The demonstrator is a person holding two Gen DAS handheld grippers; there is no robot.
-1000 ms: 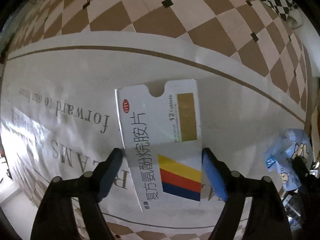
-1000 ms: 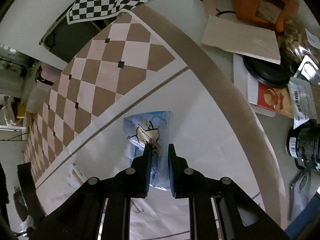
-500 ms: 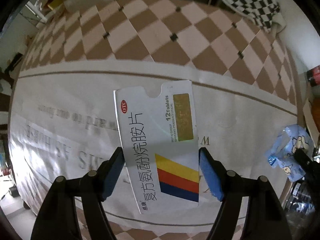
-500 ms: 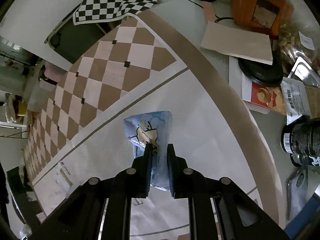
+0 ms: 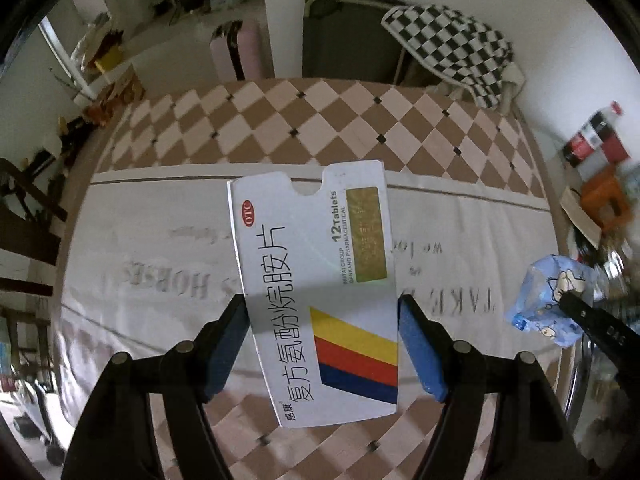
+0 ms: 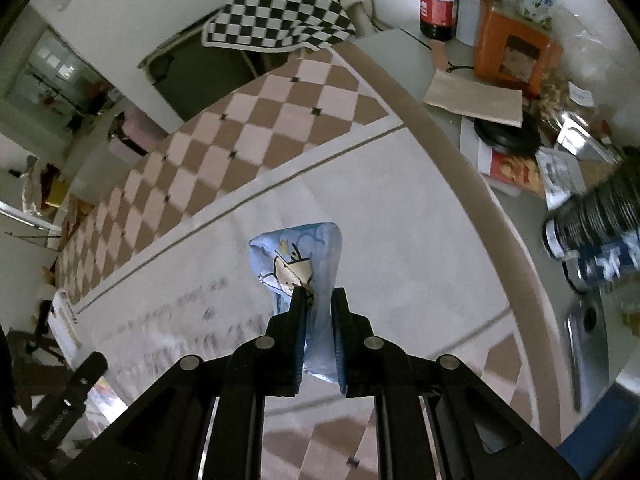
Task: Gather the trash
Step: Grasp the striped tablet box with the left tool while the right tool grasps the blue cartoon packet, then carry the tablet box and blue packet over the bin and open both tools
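Blurred clutter beyond tablecloth

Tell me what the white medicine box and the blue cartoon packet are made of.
Medicine box: likely thin coated cardboard; flat, crisp edges, thumb notch, printed face with a slight sheen. Blue cartoon packet: seemingly soft plastic film; crumpled, semi-translucent, folds between the right gripper fingers.

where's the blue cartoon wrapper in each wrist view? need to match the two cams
Left wrist: blue cartoon wrapper at the far right edge, mid-height, pinched by the right hand-held gripper coming in from the right.
Right wrist: wrapper at centre, clamped between the fingers of that gripper.
Shared landmark: checkered black-and-white cloth, upper right in the left view, top centre in the right view.
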